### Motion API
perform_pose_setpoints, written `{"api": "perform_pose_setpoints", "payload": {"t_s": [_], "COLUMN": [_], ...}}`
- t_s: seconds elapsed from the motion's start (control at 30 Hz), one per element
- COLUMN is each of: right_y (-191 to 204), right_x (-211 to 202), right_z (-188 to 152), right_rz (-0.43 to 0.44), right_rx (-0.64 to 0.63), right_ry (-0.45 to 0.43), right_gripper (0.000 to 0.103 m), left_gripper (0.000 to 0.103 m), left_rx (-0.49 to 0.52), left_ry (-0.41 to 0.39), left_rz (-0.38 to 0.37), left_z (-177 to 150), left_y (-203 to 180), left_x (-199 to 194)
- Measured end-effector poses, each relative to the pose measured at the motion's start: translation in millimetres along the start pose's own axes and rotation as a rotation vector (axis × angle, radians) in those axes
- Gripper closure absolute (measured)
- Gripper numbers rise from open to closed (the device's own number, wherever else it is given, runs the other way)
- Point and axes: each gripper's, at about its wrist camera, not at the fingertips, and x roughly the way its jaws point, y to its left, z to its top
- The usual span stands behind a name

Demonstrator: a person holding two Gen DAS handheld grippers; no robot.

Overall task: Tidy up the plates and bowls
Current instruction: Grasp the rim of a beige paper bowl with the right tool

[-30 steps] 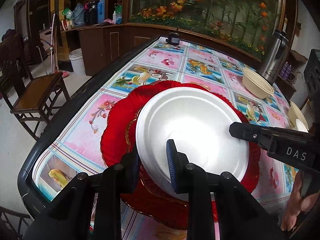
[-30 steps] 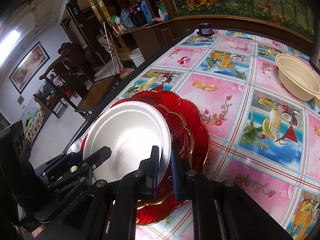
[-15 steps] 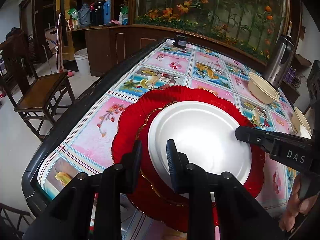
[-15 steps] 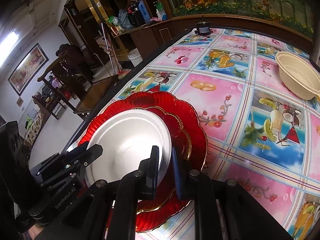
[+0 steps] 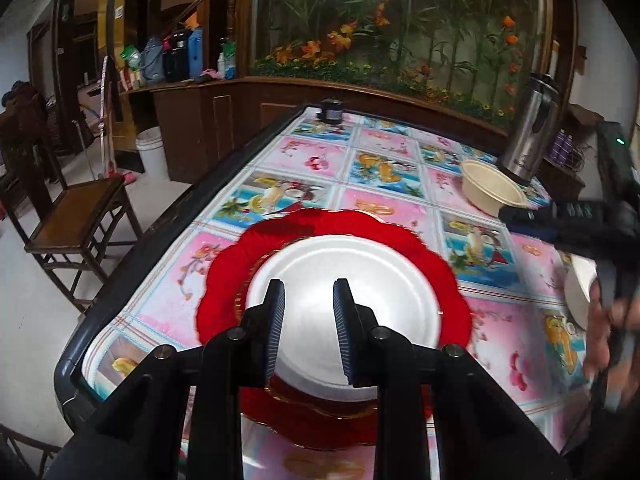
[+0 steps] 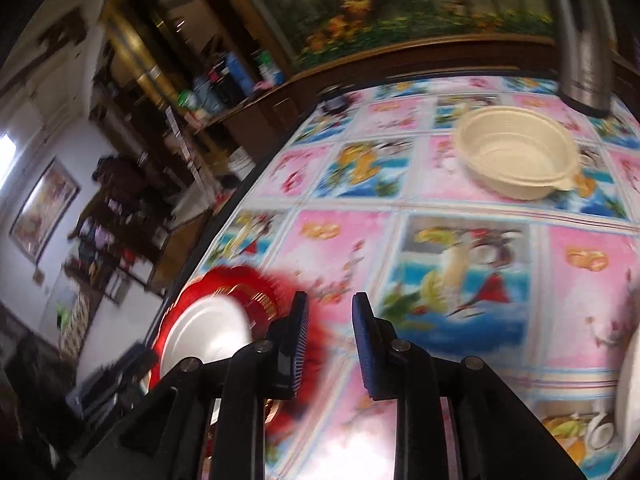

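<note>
Pink-and-blue fruit-print oilcloth [image 5: 312, 156] covers the table; a white plate [image 5: 344, 280] is stacked on red plates [image 5: 452, 292] at lower centre. A wooden chair [image 5: 72, 216] is seen at left, a flower mural [image 5: 400, 20] above. Both the left gripper [image 5: 308, 316] and the right gripper [image 6: 330, 340] are spread, holding nothing.

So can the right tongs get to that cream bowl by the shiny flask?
Probably yes. The right tongs are open and empty, facing across the table, and only flat tablecloth lies between them and the cream bowl. The steel flask stands behind the bowl, not in the way.
</note>
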Motion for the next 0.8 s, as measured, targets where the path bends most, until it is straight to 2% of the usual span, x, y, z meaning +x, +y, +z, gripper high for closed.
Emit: {"api": "perform_pose_setpoints", "payload": {"t_s": [0.07,0.2,0.33,0.5,0.57,0.67,0.73,0.77,0.8], "right_y": [-30.1,-110.1,-163.7,-189.4,-196.6,-199.9,-202.6,-203.1,-203.7], "right_x": [-7.1,-21.3,-18.3,1.4,10.4,23.4,32.6,37.1,38.3], "right_z": [19.9,59.3,72.5,75.9,78.5,83.8,85.1,86.5,86.6], "right_rz": [-0.047,-0.092,-0.071,-0.083,-0.097,-0.13,-0.138,-0.136,-0.137], "right_rx": [0.067,0.322,0.528,0.637,0.659,0.652,0.647,0.63,0.624], "right_ry": [-0.018,-0.045,-0.05,-0.046,-0.041,-0.021,-0.008,0.007,0.015], "right_gripper": [0.077,0.068,0.067,0.067,0.067,0.067,0.074,0.083,0.084], "left_gripper": [0.081,0.081,0.081,0.081,0.081,0.081,0.081,0.081,0.08], "left_rx": [0.02,0.047,0.064,0.094,0.107,0.162,0.174,0.18,0.19], "left_ry": [-0.003,-0.012,-0.008,0.013,0.036,0.037,0.051,0.059,0.06], "left_rz": [-0.022,-0.06,-0.076,-0.116,-0.156,-0.17,-0.205,-0.218,-0.218], "left_z": [0.7,2.7,2.3,0.8,2.3,4.1,4.3,4.0,3.4], "left_y": [-9.0,-23.6,-34.3,-50.7,-61.2,-81.9,-91.2,-95.7,-99.3], "left_x": [-2.8,-5.8,-5.2,-2.8,0.1,0.8,1.3,1.9,1.8]}}
